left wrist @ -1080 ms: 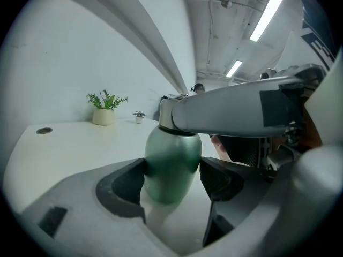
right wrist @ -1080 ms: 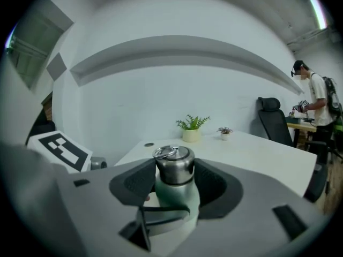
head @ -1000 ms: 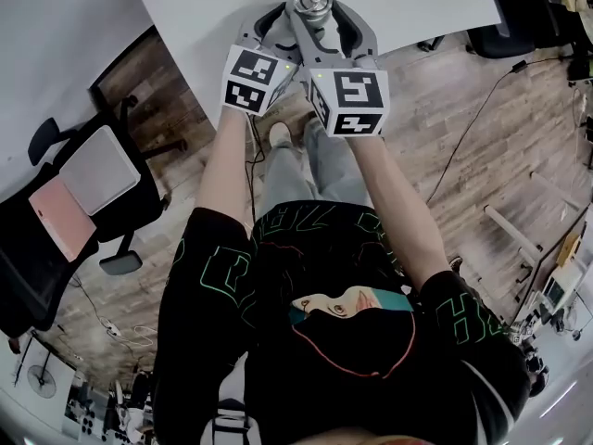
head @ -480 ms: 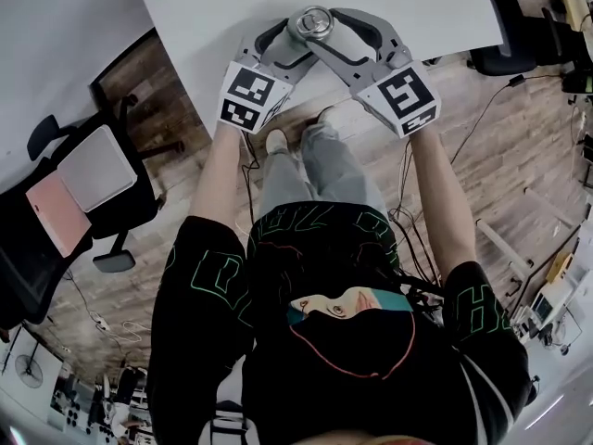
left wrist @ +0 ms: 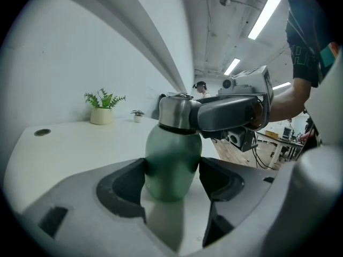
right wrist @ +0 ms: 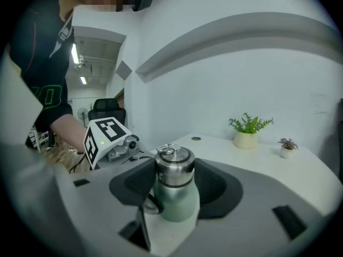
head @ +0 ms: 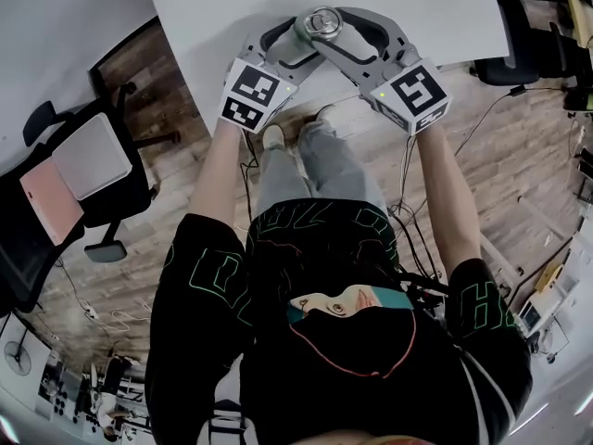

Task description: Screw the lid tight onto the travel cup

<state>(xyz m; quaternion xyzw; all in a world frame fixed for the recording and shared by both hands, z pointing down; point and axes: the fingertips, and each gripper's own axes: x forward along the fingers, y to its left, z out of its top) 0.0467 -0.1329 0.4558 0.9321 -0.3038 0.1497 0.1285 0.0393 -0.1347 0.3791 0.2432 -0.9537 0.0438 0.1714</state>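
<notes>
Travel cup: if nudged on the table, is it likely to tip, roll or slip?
The cup looks tall and narrow with a steel lid on top, so it is probably tippy if pushed high. Its rounded, smooth green body would likely roll once down and may slip when gripped. It seems rigid, not fragile.

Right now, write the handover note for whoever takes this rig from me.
Left claw: shut on the green cup, pads on both sides of its body.
Right claw: shut on the steel lid.
Where: the cup stands upright on the white table, near its edge. The lid sits on the cup's mouth.
Done: lid seated, both grips set.
Left: how tight the lid is cannot be told. Probably twist it with the right claw while the left steadies the cup, then let go.
</notes>
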